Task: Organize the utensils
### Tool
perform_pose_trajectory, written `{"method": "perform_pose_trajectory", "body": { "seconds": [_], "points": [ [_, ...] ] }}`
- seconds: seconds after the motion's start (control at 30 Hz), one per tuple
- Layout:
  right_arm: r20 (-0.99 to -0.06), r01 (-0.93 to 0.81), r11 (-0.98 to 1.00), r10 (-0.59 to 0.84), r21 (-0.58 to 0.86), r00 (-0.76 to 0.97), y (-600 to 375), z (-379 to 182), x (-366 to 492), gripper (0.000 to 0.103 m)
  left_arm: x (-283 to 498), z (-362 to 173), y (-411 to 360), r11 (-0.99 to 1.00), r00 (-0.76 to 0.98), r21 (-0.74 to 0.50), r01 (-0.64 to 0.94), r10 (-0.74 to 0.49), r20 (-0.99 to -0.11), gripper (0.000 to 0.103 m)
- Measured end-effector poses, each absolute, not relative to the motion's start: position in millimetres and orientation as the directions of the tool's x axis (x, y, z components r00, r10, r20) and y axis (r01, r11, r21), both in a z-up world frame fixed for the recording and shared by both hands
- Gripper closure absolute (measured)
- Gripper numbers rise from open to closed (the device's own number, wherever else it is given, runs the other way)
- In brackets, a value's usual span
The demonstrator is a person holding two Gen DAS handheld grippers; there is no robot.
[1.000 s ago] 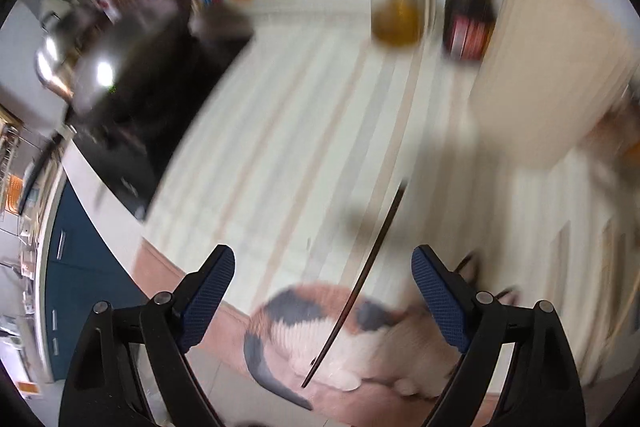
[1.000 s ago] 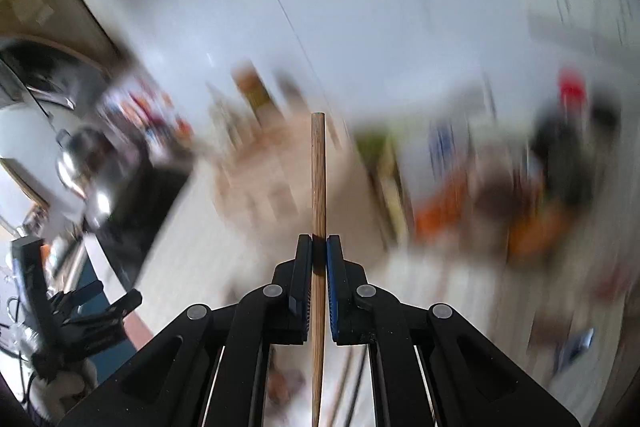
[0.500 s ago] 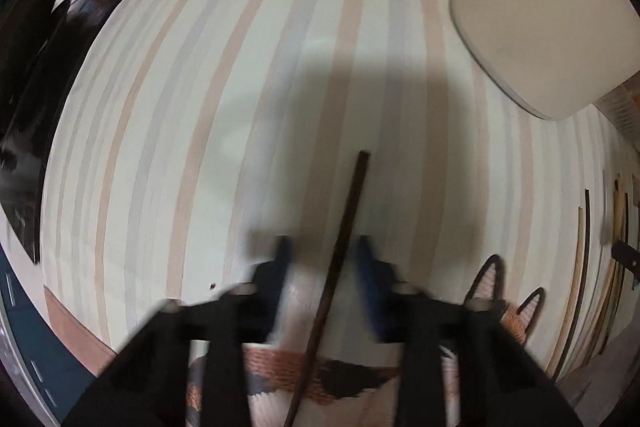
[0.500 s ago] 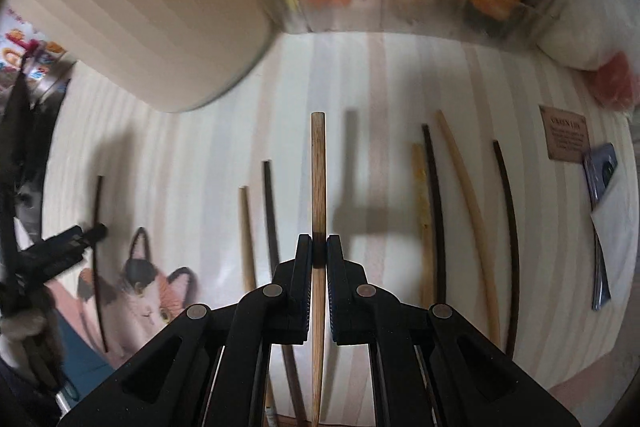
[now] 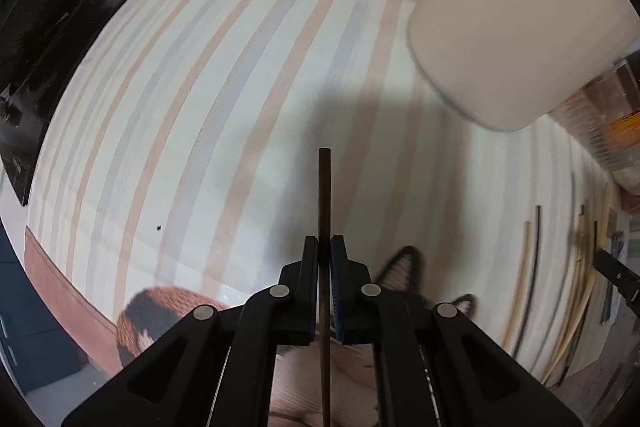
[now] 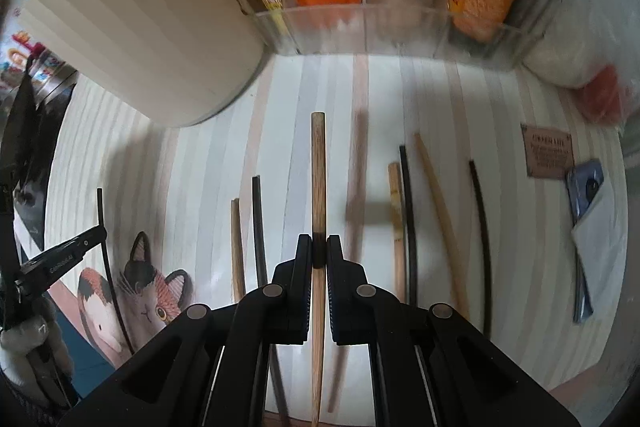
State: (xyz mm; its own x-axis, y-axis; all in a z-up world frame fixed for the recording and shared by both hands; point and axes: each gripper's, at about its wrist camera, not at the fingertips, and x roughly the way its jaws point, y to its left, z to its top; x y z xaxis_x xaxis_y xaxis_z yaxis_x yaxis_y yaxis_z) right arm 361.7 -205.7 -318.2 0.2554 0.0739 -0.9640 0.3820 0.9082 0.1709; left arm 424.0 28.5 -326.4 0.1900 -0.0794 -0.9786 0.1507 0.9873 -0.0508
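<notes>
Left wrist view: the left gripper (image 5: pixel 324 251) pinches a dark chopstick (image 5: pixel 324 203) above the striped mat (image 5: pixel 200 115). The right gripper (image 6: pixel 319 251) clamps a wooden chopstick (image 6: pixel 318 171), both probably meant for the beige holder (image 6: pixel 140 23); loose chopsticks (image 6: pixel 408 219) lie on the mat.

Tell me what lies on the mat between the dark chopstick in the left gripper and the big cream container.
Nothing: in the left wrist view, only bare striped mat separates the dark chopstick held by the left gripper from the cream container.
</notes>
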Motion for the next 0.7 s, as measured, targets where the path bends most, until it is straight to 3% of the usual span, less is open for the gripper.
{"method": "perform_pose_trajectory", "body": {
  "seconds": [0.3, 0.47, 0.7],
  "points": [
    [-0.929, 0.310, 0.928, 0.090, 0.209, 0.358, -215, -287, 365, 0.096, 399, -279, 8, 0.981, 0.286, -0.110, 0.160, -0.153, -0.946, 0.100],
    [-0.893, 0.264, 0.934, 0.106, 0.240, 0.437, -215, -248, 363, 0.096, 408, -214, 1, 0.972, 0.363, -0.163, 0.169, -0.215, -0.907, 0.100],
    [-0.817, 0.191, 0.938, 0.137, 0.288, 0.560, -213, -178, 373, 0.096, 410, -109, 5, 0.951, 0.540, -0.234, 0.202, -0.307, -0.784, 0.100]
  ]
}}
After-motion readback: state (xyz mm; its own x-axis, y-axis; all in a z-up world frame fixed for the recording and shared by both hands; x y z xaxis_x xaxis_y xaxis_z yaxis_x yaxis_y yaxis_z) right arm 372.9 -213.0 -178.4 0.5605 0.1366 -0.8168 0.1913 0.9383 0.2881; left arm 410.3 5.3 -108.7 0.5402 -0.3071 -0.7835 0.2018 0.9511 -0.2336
